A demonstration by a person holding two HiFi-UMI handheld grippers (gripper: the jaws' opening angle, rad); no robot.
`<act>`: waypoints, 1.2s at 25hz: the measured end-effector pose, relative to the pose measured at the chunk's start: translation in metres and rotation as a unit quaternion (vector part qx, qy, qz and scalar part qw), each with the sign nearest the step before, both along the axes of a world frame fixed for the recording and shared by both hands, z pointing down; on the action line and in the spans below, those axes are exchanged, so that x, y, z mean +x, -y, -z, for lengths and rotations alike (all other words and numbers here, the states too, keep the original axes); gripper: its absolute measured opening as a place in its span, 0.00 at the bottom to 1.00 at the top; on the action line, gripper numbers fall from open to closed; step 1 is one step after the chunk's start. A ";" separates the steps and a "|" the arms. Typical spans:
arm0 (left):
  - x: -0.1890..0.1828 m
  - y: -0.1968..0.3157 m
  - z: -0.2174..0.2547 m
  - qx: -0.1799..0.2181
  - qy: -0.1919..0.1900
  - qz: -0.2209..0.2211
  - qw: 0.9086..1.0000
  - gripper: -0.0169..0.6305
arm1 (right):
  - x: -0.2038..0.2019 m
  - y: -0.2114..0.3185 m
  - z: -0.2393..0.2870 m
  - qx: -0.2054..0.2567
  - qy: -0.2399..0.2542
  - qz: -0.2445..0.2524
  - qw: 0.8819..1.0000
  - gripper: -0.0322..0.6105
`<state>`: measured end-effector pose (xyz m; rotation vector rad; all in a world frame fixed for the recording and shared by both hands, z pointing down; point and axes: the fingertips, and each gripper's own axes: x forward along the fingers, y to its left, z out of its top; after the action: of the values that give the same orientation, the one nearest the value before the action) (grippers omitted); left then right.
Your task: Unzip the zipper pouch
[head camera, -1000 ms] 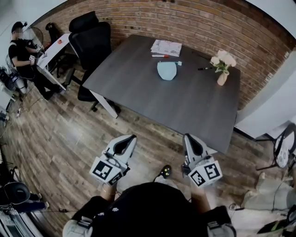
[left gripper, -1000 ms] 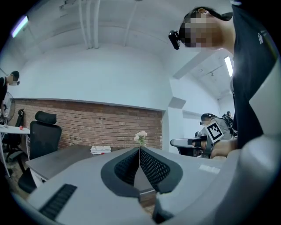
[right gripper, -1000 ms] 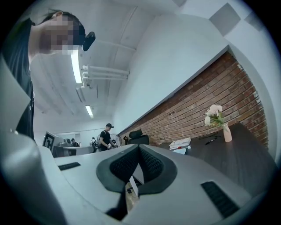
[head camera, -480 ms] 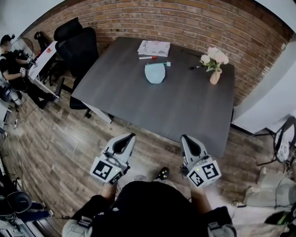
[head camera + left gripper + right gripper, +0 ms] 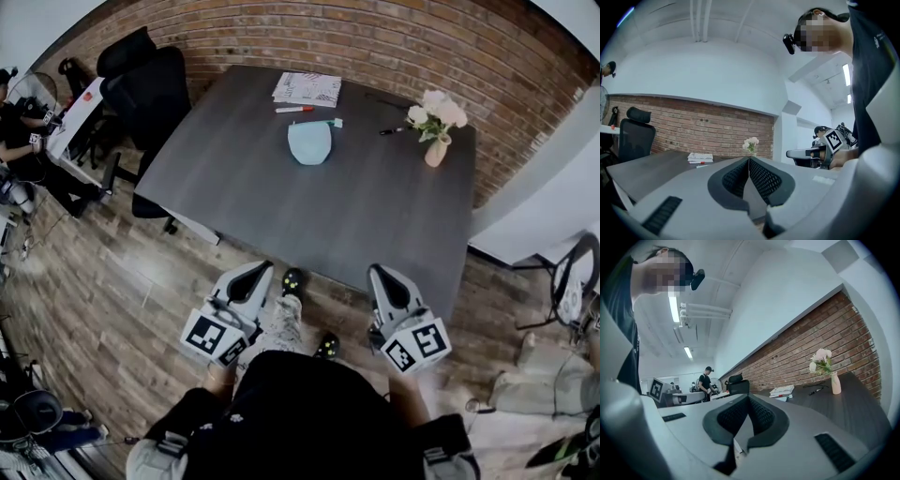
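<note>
A light blue zipper pouch (image 5: 309, 142) lies flat on the far half of the dark grey table (image 5: 375, 216). My left gripper (image 5: 260, 274) hangs over the wooden floor short of the table's near edge, shut and empty. At the same distance from the table my right gripper (image 5: 380, 277) is also shut, with nothing between its jaws. Both point level toward the table. In the left gripper view the jaws meet in a closed seam (image 5: 749, 161); the right gripper view shows the same (image 5: 748, 398). The pouch is far from both.
A stack of papers (image 5: 307, 88), a red marker (image 5: 293, 109) and a teal pen (image 5: 323, 123) lie behind the pouch. A vase of flowers (image 5: 434, 131) and a black pen (image 5: 392, 130) stand at the far right. A black office chair (image 5: 150, 89) is left of the table.
The table and pouch have slid nearer in the head view as I walked toward them. A shoe now shows between the two grippers. Both grippers stay shut.
</note>
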<state>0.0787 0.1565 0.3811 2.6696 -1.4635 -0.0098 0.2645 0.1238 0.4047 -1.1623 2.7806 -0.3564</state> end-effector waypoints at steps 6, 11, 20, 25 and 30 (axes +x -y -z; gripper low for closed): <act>-0.010 0.056 -0.004 0.014 0.013 -0.023 1.000 0.04 | 0.003 0.043 0.005 0.007 -0.015 -0.037 0.999 0.05; -0.026 0.115 -0.003 0.019 0.020 -0.041 0.999 0.04 | -0.010 0.093 0.012 0.013 -0.026 -0.061 0.998 0.05; -0.062 0.214 -0.011 0.008 0.011 -0.059 0.998 0.04 | -0.052 0.187 0.020 0.015 -0.050 -0.079 0.995 0.05; -0.085 0.258 -0.020 -0.013 0.016 -0.068 0.997 0.04 | -0.083 0.234 0.027 0.020 -0.075 -0.074 0.994 0.05; -0.106 0.297 -0.029 -0.026 0.013 -0.080 0.996 0.04 | -0.111 0.282 0.026 0.019 -0.094 -0.066 0.993 0.06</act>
<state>-0.0271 -0.1409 0.4105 2.7441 -1.2353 0.0737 0.1533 -0.1586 0.3788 -1.4296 2.8307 -0.1915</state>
